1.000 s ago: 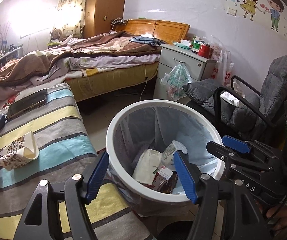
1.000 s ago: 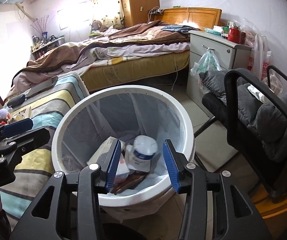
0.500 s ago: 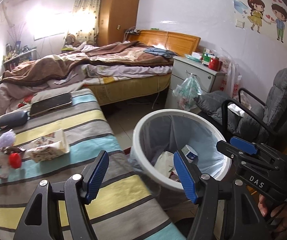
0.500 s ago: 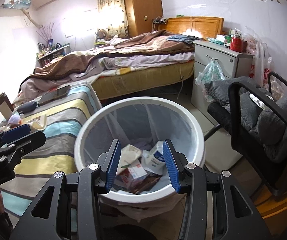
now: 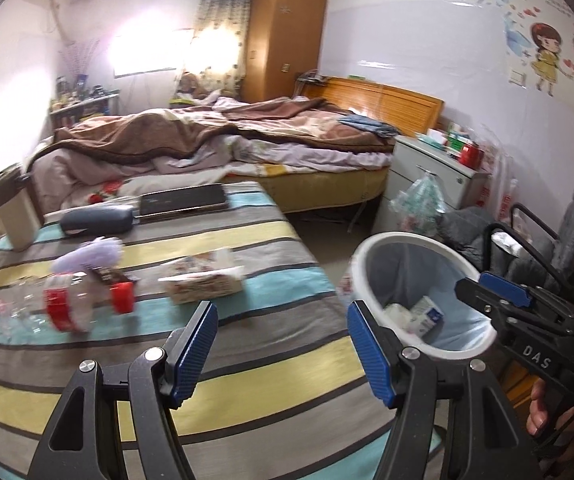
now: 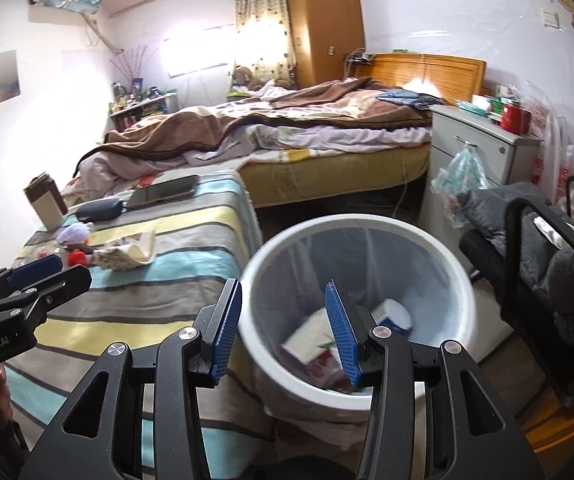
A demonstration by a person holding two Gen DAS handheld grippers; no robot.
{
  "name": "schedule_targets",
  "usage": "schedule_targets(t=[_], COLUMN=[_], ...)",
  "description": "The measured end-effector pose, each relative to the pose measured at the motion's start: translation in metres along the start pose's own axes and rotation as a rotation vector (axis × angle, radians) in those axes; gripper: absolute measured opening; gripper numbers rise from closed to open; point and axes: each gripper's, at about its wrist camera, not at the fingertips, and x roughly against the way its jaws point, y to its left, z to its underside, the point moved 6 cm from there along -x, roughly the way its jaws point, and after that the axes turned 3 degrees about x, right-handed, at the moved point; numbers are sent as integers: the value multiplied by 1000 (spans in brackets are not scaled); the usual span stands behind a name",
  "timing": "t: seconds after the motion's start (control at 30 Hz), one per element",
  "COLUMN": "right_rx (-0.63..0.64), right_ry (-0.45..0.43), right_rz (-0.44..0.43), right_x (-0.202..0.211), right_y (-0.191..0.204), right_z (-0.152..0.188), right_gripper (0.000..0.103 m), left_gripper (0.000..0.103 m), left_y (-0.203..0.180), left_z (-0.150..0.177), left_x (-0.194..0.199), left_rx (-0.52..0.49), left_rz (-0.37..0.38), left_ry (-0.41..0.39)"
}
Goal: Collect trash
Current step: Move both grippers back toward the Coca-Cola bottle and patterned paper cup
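A white trash bin with a clear liner stands on the floor beside the striped table and holds cartons. On the table lie a crushed clear bottle with red label and cap, a patterned paper wrapper and a purple fluffy item. My left gripper is open and empty above the table's near part. My right gripper is open and empty above the bin's near rim.
A dark case, a tablet and a tan box sit at the table's far end. A bed lies behind. A nightstand and a grey chair stand to the right of the bin.
Both grippers have pulled back and swung left from over the bin. The left one is now over the striped table, and the bottle and wrapper have come into its view.
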Motion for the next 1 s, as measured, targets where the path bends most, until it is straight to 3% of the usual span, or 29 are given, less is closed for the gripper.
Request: schedule_targets(t=[0.1,0.63,0.73,1.0], right_rx=[10,91,115,151], right_ry=[-2,38,56,107], right_rz=[-28,-154,-195,-237], right_x=[-2,-27,-35,-59], right_y=[12,81,95,124], right_z=[0,-4,-5,-8], right_gripper=[52,53,63,64], left_gripper=[67,67,67,68], left_y=[26,161,182,230], left_z=[0,11,11,3], left_x=[7,33,36,34], left_rx=[30,178,204,228], left_rz=[-36,-211,-220,-253], left_ry=[-12,-15,-19,-13])
